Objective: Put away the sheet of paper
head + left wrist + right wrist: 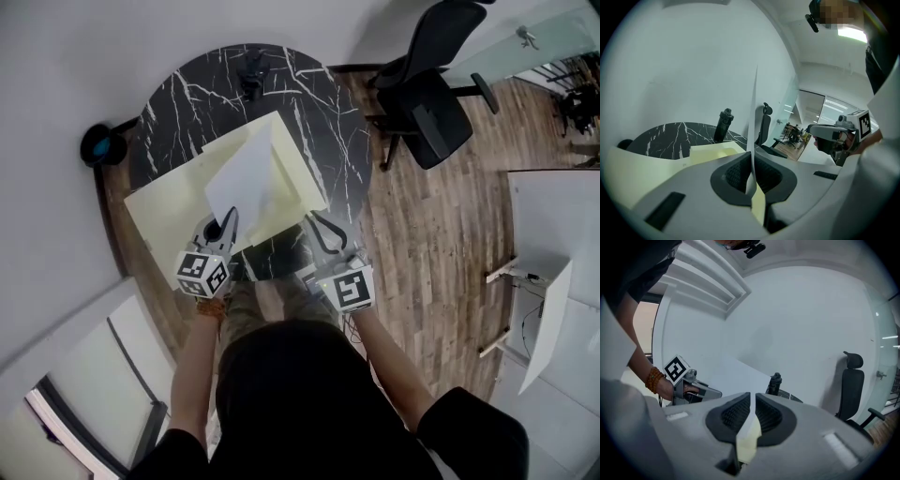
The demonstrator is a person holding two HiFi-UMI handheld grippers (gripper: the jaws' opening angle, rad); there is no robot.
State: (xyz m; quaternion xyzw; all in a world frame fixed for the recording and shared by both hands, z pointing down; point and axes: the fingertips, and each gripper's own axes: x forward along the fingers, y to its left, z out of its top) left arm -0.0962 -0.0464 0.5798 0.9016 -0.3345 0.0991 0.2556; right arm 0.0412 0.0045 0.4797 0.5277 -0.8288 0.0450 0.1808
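Observation:
The white sheet of paper [246, 173] stands tilted above an open pale yellow folder [169, 211] on the black marble table [206, 94]. My left gripper [228, 220] is shut on the sheet's near edge. In the left gripper view the sheet [753, 122] runs edge-on up from the closed jaws [752, 180]. My right gripper [314, 223] is shut on the near corner of the folder's raised cover [298, 169]. In the right gripper view a yellow strip [749, 439] sits between its jaws [751, 416], with the sheet [736, 376] and the left gripper [689, 387] beyond.
A dark bottle [253, 75] stands at the table's far edge. A black round object [98, 143] sits off the table's left side. A black office chair [431, 103] stands on the wooden floor at the right, and a white desk [553, 234] further right.

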